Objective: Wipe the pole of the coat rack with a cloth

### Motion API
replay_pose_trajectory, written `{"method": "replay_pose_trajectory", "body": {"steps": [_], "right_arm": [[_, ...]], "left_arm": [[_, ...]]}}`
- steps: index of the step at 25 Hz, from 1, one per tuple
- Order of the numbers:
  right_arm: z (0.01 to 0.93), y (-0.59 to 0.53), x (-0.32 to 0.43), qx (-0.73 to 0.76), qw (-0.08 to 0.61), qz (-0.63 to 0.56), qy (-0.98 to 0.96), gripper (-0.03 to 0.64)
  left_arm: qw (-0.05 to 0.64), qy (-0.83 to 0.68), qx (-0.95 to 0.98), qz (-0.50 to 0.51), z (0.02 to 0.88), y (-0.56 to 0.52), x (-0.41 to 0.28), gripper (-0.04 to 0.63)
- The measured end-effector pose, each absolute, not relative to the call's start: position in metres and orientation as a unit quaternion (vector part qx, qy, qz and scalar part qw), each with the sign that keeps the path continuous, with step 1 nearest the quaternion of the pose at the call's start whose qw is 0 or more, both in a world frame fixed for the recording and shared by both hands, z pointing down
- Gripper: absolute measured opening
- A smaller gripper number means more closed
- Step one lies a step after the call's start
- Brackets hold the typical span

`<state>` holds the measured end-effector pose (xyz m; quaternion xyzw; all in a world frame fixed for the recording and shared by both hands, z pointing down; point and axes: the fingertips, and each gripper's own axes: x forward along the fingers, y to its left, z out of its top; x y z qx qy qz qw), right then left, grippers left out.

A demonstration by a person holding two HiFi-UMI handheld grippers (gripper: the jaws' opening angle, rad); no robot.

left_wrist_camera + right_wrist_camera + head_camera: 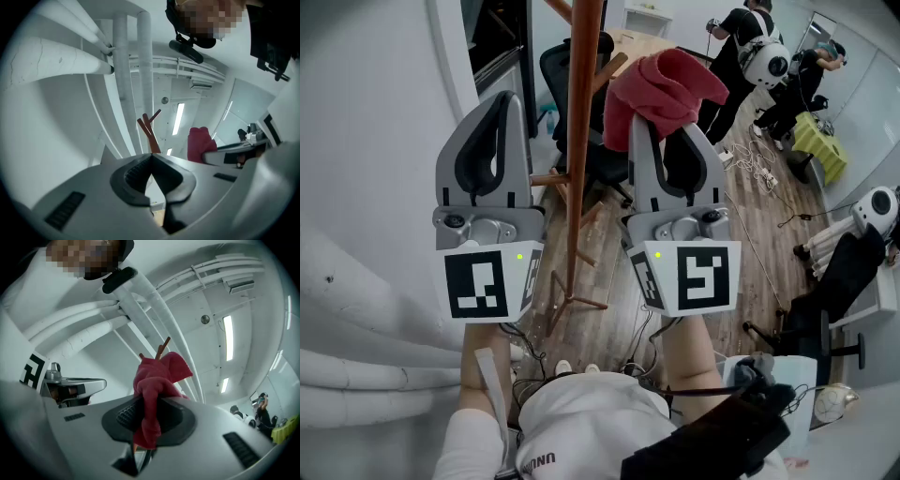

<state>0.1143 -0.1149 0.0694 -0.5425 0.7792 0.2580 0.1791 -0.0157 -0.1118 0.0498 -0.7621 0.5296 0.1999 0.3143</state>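
The brown wooden coat rack pole [579,141] rises between my two grippers in the head view, and its feet [572,302] stand on the wood floor below. My right gripper [662,124] is just right of the pole, shut on a red cloth [661,86] that bunches above its jaws. The right gripper view shows the cloth [157,380] pinched in that gripper [150,414], with the rack's pegs [162,348] behind it. My left gripper [503,101] is left of the pole, shut and holding nothing. The left gripper view shows the left gripper [151,158], the pegs [149,129] and the cloth [199,143].
A black office chair [598,159] stands right behind the rack. A white wall and thick white pipes [356,375] close off the left side. Cables [755,164] lie on the floor at the right. People [750,52] stand at the back right beside a yellow-green bin [820,141].
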Motion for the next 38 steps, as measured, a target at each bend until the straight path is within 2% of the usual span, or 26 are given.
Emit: {"method": "replay_pose_trajectory", "body": {"steps": [23,38], "right_arm": [[0.084,-0.12,0.109,-0.519,0.196,0.248,0.794,0.071],[0.014,-0.132,0.097,-0.496,0.225,0.298,0.784,0.071]], "left_arm": [[0.3,0.534,-0.768,0.188,0.069,-0.111,-0.011,0.014],[0.285,0.536,-0.771,0.193,0.064,-0.111,-0.024,0.014]]}}
